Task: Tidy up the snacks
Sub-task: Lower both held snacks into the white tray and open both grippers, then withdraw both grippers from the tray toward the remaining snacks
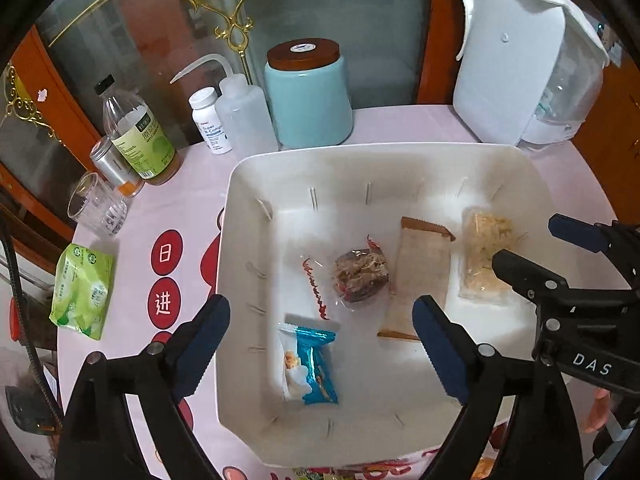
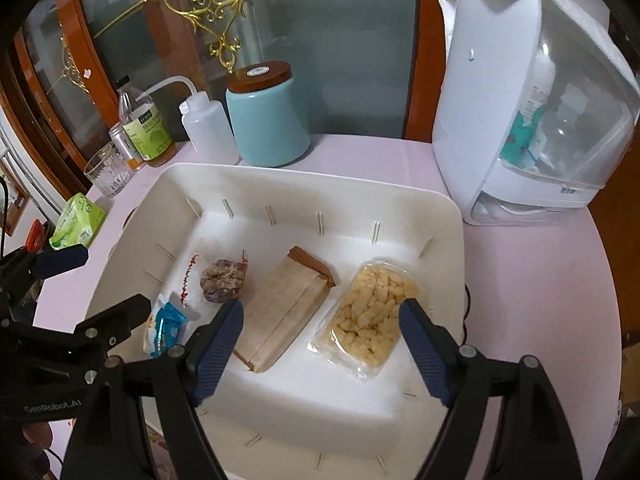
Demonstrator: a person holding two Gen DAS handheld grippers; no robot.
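A: Where do the snacks lie?
B: All four in the white bin (image 2: 440, 216) on the table (image 2: 520, 280): blue packet (image 2: 166, 328) nearest left, dark clear-wrapped snack (image 2: 222, 276) behind it, brown paper packet (image 2: 286, 312) in the middle, yellow puffed snack pack (image 2: 370, 316) right.
A: And the hand-held grippers?
B: Left hand-held gripper (image 1: 322, 354) and right hand-held gripper (image 2: 322, 344) both spread apart above the bin, holding nothing.

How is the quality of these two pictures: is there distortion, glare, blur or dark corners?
Left wrist view: strong fisheye bending, black corners, the white plastic tray curving; sharp, soft indoor light; the clear wrapper of the brown snack glints faintly. Right wrist view: same bending and dark corners; reflections on the clear plastic window of the white appliance; the pale puffed snack packet is sharp, without motion blur.
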